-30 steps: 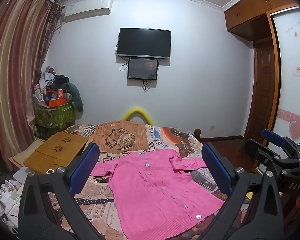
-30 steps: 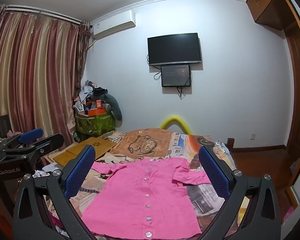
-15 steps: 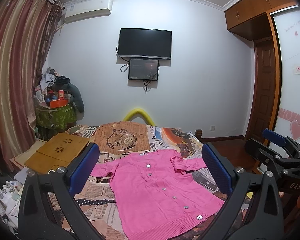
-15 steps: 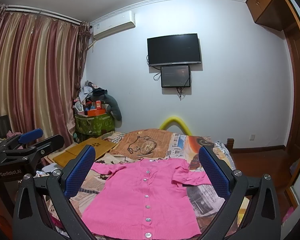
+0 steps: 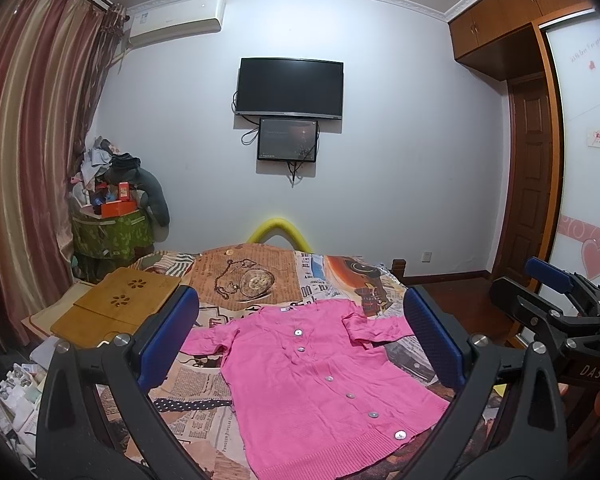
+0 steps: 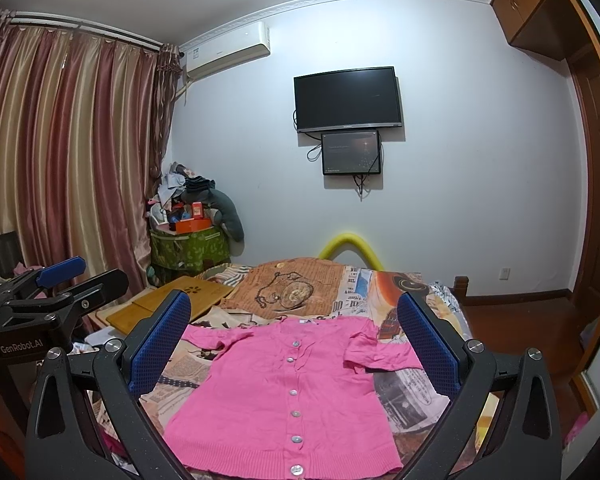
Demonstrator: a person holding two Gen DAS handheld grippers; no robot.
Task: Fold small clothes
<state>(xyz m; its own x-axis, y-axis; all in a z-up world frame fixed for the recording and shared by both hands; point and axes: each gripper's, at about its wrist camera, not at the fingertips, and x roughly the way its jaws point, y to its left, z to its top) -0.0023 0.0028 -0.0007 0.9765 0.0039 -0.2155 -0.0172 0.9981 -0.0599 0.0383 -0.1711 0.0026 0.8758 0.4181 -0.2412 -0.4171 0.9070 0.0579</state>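
Above the bed (image 5: 260, 280), left tongs (image 5: 300, 340) and right tongs (image 6: 296, 344) spread wide, empty, pink cardigan (image 6: 288, 392) untouched

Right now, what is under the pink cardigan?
The cardigan lies flat on a newspaper-print bedspread, which shows around it. Whatever sits directly beneath the cardigan is covered.

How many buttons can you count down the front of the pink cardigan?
6, on the pink cardigan: a straight line from just under the neckline to the hem. None look hidden.
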